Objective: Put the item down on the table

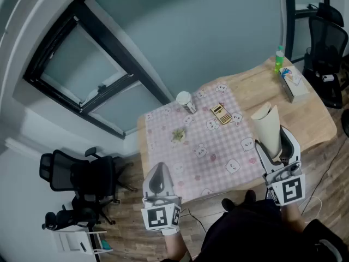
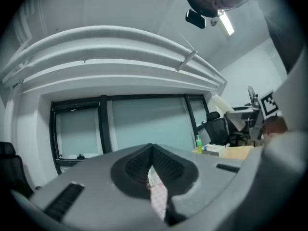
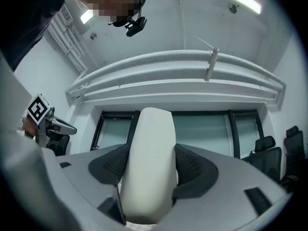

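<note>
Both hand-held grippers are raised at the near edge of the counter (image 1: 319,119), jaws pointing away from the person. The left hand-held gripper (image 1: 159,180) has its jaws pressed together on nothing. The right hand-held gripper (image 1: 274,149) pinches a cream tube (image 1: 267,125) between its pads over the counter's near right part, the tube's long axis running along the jaws with its free end sticking out beyond their tips.
</note>
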